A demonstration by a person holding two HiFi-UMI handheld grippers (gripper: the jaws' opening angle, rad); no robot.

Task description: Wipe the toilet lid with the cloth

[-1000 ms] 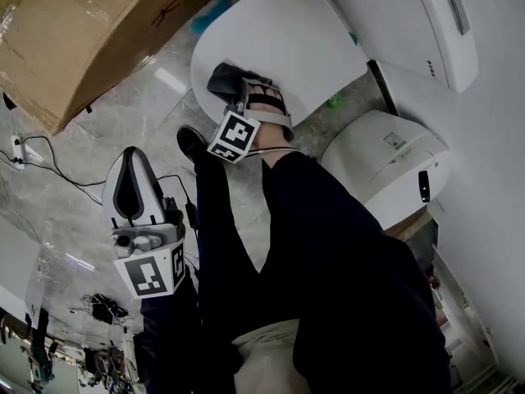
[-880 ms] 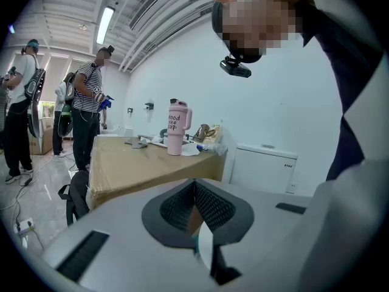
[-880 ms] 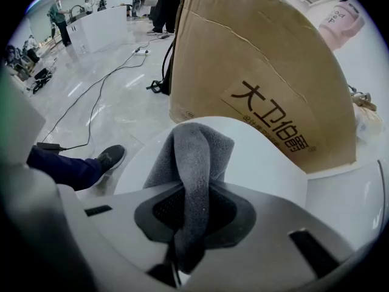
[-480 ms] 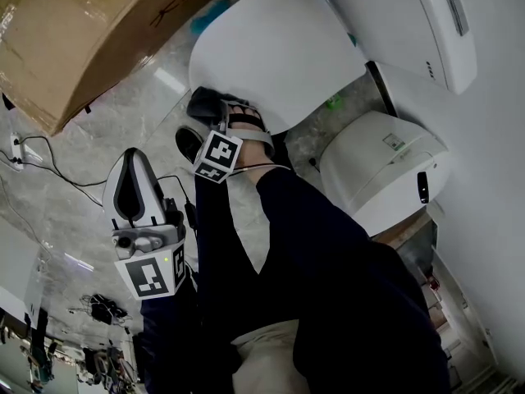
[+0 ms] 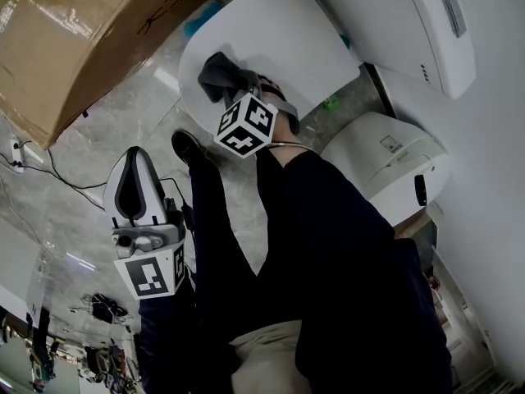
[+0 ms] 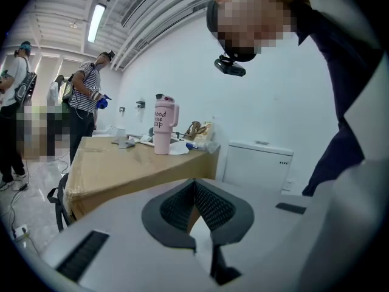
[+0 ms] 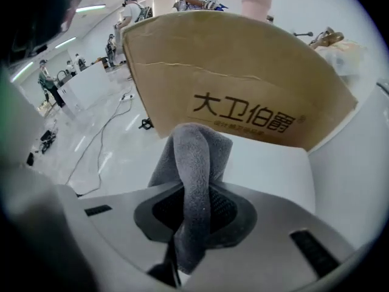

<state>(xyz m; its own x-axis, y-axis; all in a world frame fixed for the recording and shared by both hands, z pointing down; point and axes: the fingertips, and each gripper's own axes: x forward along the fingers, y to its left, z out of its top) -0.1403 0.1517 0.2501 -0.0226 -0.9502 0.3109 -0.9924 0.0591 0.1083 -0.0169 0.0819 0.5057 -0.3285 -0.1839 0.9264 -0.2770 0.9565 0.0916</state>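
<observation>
Head view: grips the grey cloth (image 5: pixel 215 72) tight in the right gripper (image 5: pixel 228 84) at the rim of the white toilet lid (image 5: pixel 279 31), bare lid stretching beyond, cardboard box (image 5: pixel 74 39) near that edge; holds the left gripper (image 5: pixel 131 189), jaws together and empty, low over the floor (image 5: pixel 148 113).

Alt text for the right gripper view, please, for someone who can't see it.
The right hand-held gripper is clamped on a grey cloth, with the white toilet lid just beyond. A printed cardboard box stands behind.
</observation>
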